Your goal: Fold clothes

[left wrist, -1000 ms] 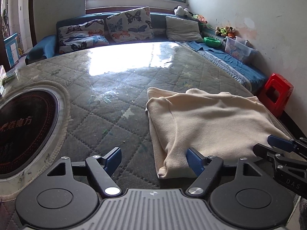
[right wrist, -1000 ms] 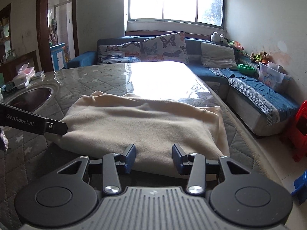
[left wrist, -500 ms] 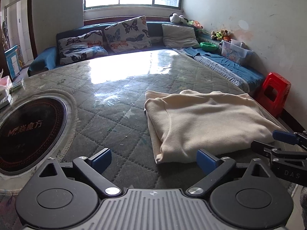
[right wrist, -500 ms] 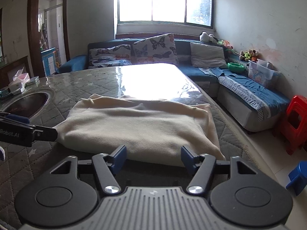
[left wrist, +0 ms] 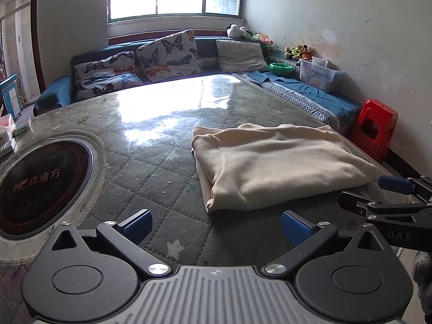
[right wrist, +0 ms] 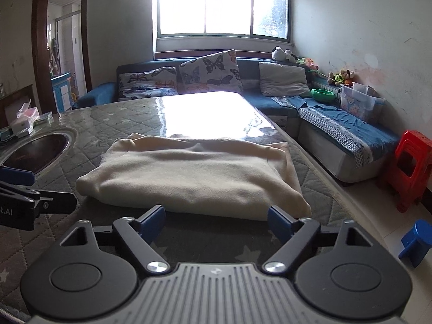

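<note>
Left tongs point(left wrist: 216, 225) and right tongs point(right wrist: 216, 220), nearest the cameras: both stand with jaws spread wide and nothing between the blue pads point(left wrist: 137, 225). Each hovers low over the near part of the table point(left wrist: 151, 172), just short of the garment and not touching it. In the left wrist view the right tongs enter from the right edge, near the garment's near right corner.

Cream garment point(right wrist: 189, 178), middle ground: a soft knit top, apparently a sweater, lying folded into a thick rectangular pad on the right-hand half of the table. Its near edge is a rounded fold several layers deep; thin single-layer edges show along the left side in the left wrist view and at the near right corner in the right wrist view. Judged from its sag and rounded folds, the cloth is light, limp and mildly springy, not fragile; the layers may slide apart if only the top one is pinched. The glossy clear covering over the quilted table suggests the pad could skid when pushed. A sound hold would be at the two near corners, taking all layers between the pads, or at the thick folded edge.

Round dark inset point(left wrist: 40, 183), left of the garment and well apart from it.

Sofa point(right wrist: 337, 137) with butterfly cushions point(right wrist: 210, 74), a red stool point(right wrist: 410, 167) and the window point(right wrist: 221, 5), beyond the table.
</note>
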{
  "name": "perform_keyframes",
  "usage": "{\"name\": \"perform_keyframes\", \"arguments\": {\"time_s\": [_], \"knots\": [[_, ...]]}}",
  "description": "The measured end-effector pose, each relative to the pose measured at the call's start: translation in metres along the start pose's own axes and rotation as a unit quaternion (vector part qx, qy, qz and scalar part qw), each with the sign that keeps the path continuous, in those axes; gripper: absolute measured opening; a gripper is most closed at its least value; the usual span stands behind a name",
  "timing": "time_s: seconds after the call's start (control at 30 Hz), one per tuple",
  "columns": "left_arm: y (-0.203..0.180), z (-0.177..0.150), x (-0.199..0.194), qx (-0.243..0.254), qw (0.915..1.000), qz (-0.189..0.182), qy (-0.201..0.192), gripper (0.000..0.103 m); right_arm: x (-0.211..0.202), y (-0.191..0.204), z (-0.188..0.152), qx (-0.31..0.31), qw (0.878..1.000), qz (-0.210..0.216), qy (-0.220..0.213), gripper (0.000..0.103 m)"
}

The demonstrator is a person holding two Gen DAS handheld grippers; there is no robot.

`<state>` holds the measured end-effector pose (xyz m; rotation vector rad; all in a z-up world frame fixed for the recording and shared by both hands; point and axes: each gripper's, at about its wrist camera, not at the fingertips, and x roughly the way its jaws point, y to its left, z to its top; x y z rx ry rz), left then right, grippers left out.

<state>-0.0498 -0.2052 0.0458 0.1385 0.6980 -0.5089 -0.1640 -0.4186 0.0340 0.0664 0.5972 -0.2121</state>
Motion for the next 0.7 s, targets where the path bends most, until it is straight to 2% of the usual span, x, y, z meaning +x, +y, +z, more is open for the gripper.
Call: {"name": "perform_keyframes", "arguments": {"time_s": [0.2,0.3,0.7], "knots": [[0.001,-0.006,-0.007,-0.001,1.0000,0.002,-0.002,0.103,-0.005,0.004,-0.005,0.001,1.000,-0.006,-0.002,0.100],[0.002,-0.009,-0.009,-0.004,1.0000,0.003,-0.003,0.103,-0.009,0.005,-0.008,0.002,1.000,-0.011,-0.004,0.103],[-0.002,-0.018,-0.021,-0.005,0.9999,0.000,-0.010,0.103,-0.019,0.003,-0.014,0.016,1.000,-0.022,-0.008,0.103]]}}
